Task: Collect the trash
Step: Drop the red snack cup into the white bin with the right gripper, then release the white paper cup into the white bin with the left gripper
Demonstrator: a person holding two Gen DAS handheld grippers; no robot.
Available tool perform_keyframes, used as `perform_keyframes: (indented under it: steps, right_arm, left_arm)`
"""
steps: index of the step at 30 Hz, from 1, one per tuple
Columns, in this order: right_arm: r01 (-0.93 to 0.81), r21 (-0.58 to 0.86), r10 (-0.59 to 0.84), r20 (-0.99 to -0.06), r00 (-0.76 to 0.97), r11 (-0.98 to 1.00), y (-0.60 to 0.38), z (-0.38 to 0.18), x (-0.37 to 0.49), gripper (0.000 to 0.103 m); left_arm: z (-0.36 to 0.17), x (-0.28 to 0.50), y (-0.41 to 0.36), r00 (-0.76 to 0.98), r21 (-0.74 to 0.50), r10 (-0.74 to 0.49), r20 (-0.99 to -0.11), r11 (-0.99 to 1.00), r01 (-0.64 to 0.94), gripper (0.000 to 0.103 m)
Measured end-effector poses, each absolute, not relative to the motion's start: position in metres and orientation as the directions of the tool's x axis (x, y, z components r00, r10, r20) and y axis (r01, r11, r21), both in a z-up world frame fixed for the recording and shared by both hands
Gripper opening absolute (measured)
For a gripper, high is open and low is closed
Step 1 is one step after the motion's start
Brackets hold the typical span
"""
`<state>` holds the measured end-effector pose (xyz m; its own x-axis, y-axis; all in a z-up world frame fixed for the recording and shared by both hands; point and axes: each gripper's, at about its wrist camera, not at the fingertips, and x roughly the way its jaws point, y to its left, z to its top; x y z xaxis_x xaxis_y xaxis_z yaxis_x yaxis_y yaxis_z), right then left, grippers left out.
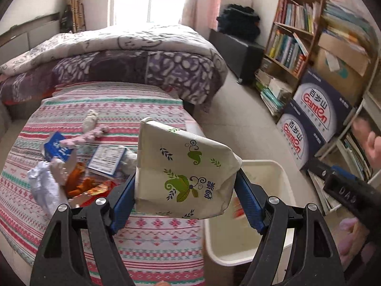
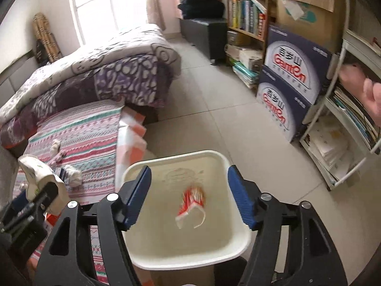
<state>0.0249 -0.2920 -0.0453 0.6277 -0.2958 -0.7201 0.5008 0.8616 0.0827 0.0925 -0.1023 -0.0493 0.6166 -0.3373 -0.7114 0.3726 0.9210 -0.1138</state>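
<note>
My left gripper [image 1: 185, 186] is shut on a cream tissue pack with green leaf print [image 1: 183, 169], held above the striped bedspread's edge, just left of the white trash bin [image 1: 283, 178]. My right gripper [image 2: 189, 195] is open and empty, directly above the white bin [image 2: 214, 157]. A red and white wrapper [image 2: 191, 201] is inside the bin, blurred. On the bedspread lie more trash: a blue carton [image 1: 57, 149], a blue-edged packet [image 1: 107, 159], crumpled white paper [image 1: 44, 186], orange peel-like scraps [image 1: 78, 181]. The tissue pack also shows at the left of the right wrist view [image 2: 40, 176].
A striped bedspread [image 1: 114, 109] covers the low bed; a purple quilt [image 1: 133, 66] is piled behind. Stacked dark "Ganten" boxes [image 2: 290, 71], bookshelves [image 1: 293, 33] and a white rack [image 2: 340, 124] line the right. Tiled floor [image 2: 214, 95] surrounds the bin.
</note>
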Motion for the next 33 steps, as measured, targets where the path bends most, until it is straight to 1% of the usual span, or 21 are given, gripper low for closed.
perform_keyframes:
  steps: [8, 16, 18, 20, 23, 29, 33]
  right_arm:
    - [0.555, 0.108, -0.324, -0.715, 0.62, 0.825, -0.317, -0.043, 0.014, 0.075]
    - [0.596, 0.115, -0.35, -0.714, 0.606, 0.795, -0.334, -0.043, 0.008, 0.078]
    - [0.606, 0.11, -0.365, -0.709, 0.603, 0.788, -0.338, -0.042, 0.006, 0.081]
    - [0.618, 0.108, -0.379, -0.703, 0.602, 0.779, -0.339, -0.043, 0.005, 0.086]
    - [0.633, 0.122, -0.388, -0.696, 0.604, 0.765, -0.342, -0.042, 0.003, 0.09]
    - [0.632, 0.14, -0.381, -0.692, 0.613, 0.762, -0.338, -0.041, 0.006, 0.093]
    - [0.601, 0.136, -0.356, -0.696, 0.623, 0.787, -0.323, -0.041, 0.014, 0.095]
  left_arm:
    - [-0.061, 0.089, -0.132, 0.584, -0.108, -0.361, -0.727, 0.9, 0.422, 0.076]
    - [-0.071, 0.087, -0.159, 0.553, -0.112, -0.391, -0.736, 0.875, 0.471, 0.077]
    - [-0.073, 0.086, -0.165, 0.54, -0.114, -0.405, -0.738, 0.863, 0.491, 0.078]
    - [-0.074, 0.083, -0.171, 0.53, -0.112, -0.417, -0.738, 0.851, 0.514, 0.08]
    - [-0.075, 0.078, -0.177, 0.52, -0.103, -0.431, -0.738, 0.833, 0.543, 0.089]
    - [-0.074, 0.08, -0.167, 0.512, -0.096, -0.424, -0.747, 0.831, 0.548, 0.09]
    - [-0.076, 0.088, -0.151, 0.507, -0.066, -0.38, -0.773, 0.844, 0.533, 0.09]
